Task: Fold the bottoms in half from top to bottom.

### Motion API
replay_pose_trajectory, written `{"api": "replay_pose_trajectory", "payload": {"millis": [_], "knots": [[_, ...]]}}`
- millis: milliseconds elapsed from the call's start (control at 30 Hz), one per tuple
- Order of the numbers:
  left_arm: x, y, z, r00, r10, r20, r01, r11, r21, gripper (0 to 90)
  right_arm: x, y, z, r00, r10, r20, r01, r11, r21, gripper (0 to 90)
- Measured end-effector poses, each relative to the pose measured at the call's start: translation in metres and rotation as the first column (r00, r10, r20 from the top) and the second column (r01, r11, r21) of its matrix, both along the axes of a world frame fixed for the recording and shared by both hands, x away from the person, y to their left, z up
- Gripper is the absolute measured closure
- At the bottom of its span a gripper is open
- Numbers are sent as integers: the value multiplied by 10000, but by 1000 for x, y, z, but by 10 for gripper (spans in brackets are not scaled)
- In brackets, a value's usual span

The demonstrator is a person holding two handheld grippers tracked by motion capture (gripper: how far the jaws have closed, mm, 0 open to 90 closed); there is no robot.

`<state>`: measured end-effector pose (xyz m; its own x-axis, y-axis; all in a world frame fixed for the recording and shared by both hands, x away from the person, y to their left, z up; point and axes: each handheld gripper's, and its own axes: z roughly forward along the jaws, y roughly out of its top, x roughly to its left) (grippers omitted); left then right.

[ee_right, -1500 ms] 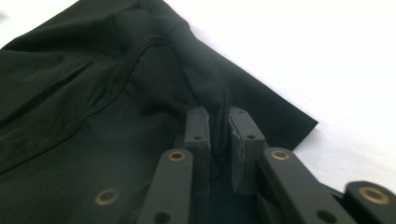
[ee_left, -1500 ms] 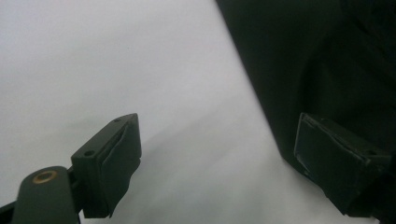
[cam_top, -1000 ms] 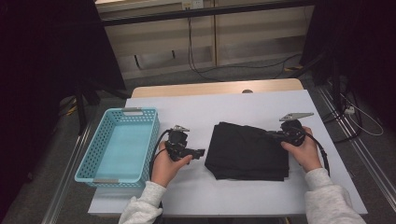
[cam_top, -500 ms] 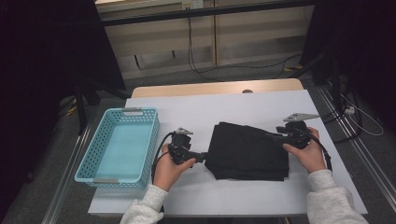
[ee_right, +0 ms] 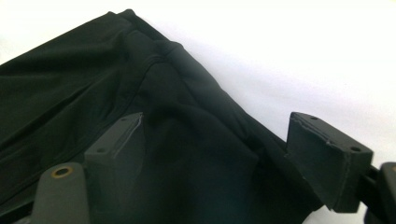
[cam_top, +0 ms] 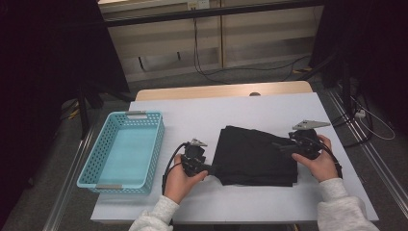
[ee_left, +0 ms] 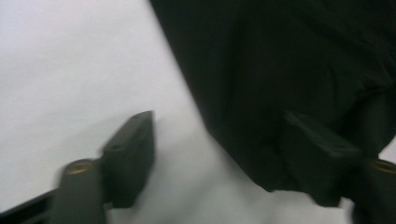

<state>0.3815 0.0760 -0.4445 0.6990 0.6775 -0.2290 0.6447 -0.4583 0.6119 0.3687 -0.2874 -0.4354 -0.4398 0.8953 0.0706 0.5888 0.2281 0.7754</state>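
Observation:
A black folded cloth point(cam_top: 257, 154) lies flat on the white table point(cam_top: 202, 115), right of centre. My left gripper point(cam_top: 214, 168) is at its near left corner. In the left gripper view the cloth's edge point(ee_left: 280, 56) lies between the spread jaws of that gripper point(ee_left: 217, 121). These jaws have just been closing, but the pads do not press on it. My right gripper point(cam_top: 281, 144) rests over the cloth's right edge. In the right gripper view a raised fold point(ee_right: 196, 107) sits loose between the jaws of this gripper point(ee_right: 215, 123), which have just been opening.
A light blue plastic basket point(cam_top: 159, 144) stands on the left part of the table, nothing in it. The table's far wooden edge point(cam_top: 221, 90) borders a floor with cables. Bare white tabletop lies behind the cloth.
My left hand has edged right, up to the cloth's near left corner. The right hand stays at the cloth's right edge, about where it was.

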Motion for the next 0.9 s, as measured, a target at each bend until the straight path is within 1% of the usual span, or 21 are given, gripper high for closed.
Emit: {"api": "replay_pose_trajectory", "payload": {"millis": [100,200,267,333,367,467,500,567,633,767,800,833,900], "knots": [[-1,1,0,9998,133,-131,-133,9999,-54,394,-2,-1,0,10000,39,-3,-39,10000,-26,194],[-4,1,0,9993,264,-250,-269,9994,-207,460,-5,-2,0,10000,-18,34,17,10000,15,193],[-7,0,0,9994,177,-291,-181,9997,-144,505,-6,-3,1,10000,-4,36,4,10000,16,193],[-9,-1,0,9995,245,-212,-247,9996,-111,536,-8,-2,2,10000,51,75,-51,10000,-32,195],[-10,-2,0,9994,204,-262,-207,9997,-120,548,-8,-2,2,9999,59,88,-58,10000,-44,195],[-12,-2,0,9993,158,-343,-160,9999,-35,632,-10,-1,4,9998,105,154,-105,9999,-36,195],[-12,-2,0,9987,160,-492,-165,9998,-92,672,-11,-1,4,9998,96,182,-95,9999,-69,195],[-11,-1,-1,9944,190,-1041,-235,9988,-424,804,-12,-1,5,9998,91,203,-90,9999,-54,195],[-10,1,-2,9919,282,-1241,-348,9981,-516,820,-13,-2,5,9997,97,228,-96,9999,-67,195],[-8,1,0,9897,279,-1403,-352,9981,-502,833,-14,-4,5,9996,17,265,-16,10000,-38,195],[-6,2,1,9893,238,-1436,-308,9984,-471,835,-15,-6,5,9995,-8,321,9,10000,-42,195],[-4,3,2,9870,300,-1577,-389,9978,-534,836,-15,-7,6,9994,-50,341,50,10000,0,195],[0,6,3,9853,312,-1677,-415,9974,-587,837,-16,-10,7,9989,-160,442,159,9999,30,195]]}}
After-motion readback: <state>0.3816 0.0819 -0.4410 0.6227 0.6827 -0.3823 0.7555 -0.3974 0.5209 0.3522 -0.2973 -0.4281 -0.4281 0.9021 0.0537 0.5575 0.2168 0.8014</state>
